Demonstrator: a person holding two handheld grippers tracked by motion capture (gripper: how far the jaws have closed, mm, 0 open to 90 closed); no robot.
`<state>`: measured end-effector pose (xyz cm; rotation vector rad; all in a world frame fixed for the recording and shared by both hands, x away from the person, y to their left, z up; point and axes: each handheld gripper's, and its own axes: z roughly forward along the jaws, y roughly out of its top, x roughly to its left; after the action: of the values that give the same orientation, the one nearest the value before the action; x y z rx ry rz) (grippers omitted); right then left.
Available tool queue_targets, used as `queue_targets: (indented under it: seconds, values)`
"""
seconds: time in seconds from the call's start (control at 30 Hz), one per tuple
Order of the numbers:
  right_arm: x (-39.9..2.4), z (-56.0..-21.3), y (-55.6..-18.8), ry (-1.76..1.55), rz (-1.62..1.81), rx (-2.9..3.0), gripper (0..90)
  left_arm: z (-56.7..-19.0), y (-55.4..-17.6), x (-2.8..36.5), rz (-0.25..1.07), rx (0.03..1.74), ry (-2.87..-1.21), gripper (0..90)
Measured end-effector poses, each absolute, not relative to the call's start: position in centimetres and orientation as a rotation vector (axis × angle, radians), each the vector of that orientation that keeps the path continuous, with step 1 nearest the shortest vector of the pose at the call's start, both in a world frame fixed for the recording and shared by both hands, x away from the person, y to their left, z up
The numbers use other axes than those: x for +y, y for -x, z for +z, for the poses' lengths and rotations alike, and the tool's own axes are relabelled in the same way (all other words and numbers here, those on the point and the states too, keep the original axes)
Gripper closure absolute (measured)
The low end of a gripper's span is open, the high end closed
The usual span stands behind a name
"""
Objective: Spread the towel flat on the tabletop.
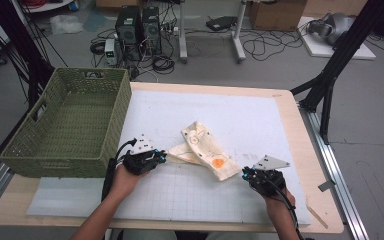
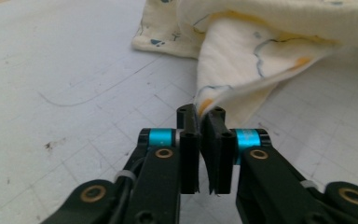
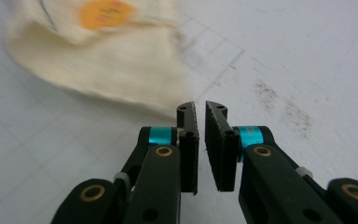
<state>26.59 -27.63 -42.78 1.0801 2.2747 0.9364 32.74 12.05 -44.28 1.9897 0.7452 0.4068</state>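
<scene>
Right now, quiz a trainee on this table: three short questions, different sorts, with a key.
1. True or false: the left gripper is shut on the cloth.
2. The basket stands on which side of the cloth in the high view: A left, B right?
3. Fill in: the right gripper is shut on ____.

Key: 1 true; 2 A; 3 nothing, its jaws stand beside the cloth's edge.

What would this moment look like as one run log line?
left claw: shut on cloth corner | right claw: shut, nothing held, just short of cloth edge | basket: left of cloth on table
</scene>
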Motion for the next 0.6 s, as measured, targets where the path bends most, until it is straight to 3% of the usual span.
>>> queue_targets:
  seconds: [0.37,0.6]
  values:
    - [-26.6,-41.9,-27.8,-1.055,1.169,2.214,54.8,-44.1,-32.6,12.3,0.42,0.744,-1.962,86.1]
    - [-23.4,-41.9,-30.3,-0.97,1.3,2.316,54.4,-44.0,-32.7,12.6,0.428,0.754,-1.944,86.2]
